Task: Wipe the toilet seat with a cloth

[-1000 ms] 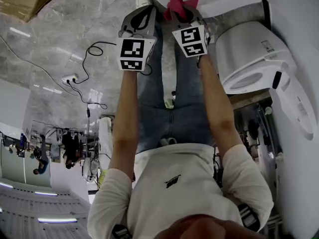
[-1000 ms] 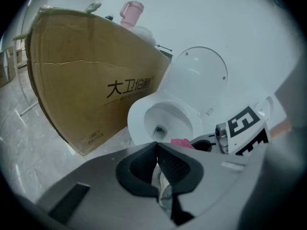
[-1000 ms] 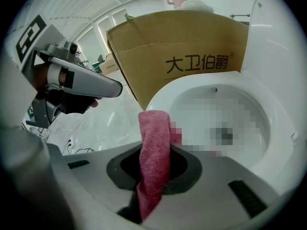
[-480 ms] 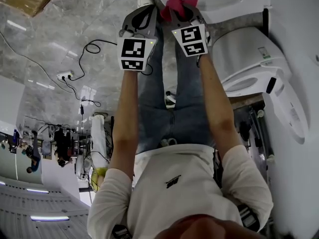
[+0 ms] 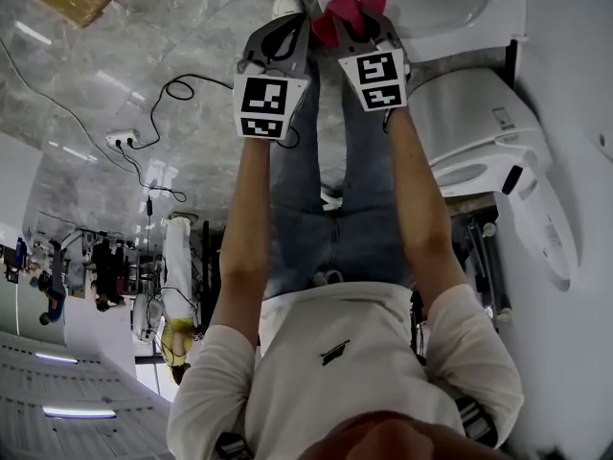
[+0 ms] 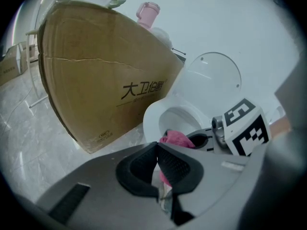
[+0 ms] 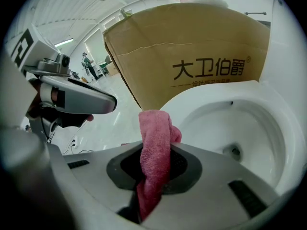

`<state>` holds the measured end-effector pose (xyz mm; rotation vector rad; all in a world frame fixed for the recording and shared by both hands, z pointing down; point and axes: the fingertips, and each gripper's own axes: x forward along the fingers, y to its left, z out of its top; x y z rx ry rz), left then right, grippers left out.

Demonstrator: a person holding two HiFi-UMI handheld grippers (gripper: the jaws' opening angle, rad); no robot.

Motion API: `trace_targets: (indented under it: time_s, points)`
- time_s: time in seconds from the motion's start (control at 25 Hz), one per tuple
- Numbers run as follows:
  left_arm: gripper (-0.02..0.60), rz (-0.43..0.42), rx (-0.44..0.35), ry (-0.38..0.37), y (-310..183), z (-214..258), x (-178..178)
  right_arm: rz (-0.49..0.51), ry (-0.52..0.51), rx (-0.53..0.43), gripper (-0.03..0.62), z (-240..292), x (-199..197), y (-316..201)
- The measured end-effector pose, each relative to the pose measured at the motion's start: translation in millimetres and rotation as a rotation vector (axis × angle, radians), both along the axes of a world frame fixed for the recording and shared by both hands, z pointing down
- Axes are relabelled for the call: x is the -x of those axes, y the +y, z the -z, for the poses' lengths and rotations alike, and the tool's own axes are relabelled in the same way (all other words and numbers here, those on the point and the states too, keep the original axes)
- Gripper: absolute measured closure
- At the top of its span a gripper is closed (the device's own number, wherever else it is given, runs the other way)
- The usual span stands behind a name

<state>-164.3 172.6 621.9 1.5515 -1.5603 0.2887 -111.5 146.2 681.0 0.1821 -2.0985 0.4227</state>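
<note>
Cloth: a pink cloth (image 7: 156,126) is pinched in the right tool (image 7: 153,150). The jaws are closed on its folded middle, so a tuft sticks out past the tips as a wiping pad.
Toilet seat: the white toilet seat (image 7: 196,98) lies just ahead of and below that tuft; I cannot tell whether they touch.
Left tool: the left tool (image 6: 157,146) hangs just beside the right one, pads pressed together on nothing, likely kept out of the way.
Surroundings: a cardboard box (image 7: 192,47) stands beyond the bowl, past both tools.
Stage: probably the approach, with wiping not yet begun.
</note>
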Motion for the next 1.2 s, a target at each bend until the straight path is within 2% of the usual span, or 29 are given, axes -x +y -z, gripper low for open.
trace_targets:
  time_s: [0.48,1.2]
  points:
    - [0.571,0.034,0.012,0.0,-15.2,-3.2,8.6,0.045,-0.016,-0.005,0.546,-2.8,21.9,-27.2]
    - [0.571,0.045,0.009,-0.007,-42.0,-4.2,18.1,0.043,-0.047,-0.056,0.546,-0.2,56.6,-74.3]
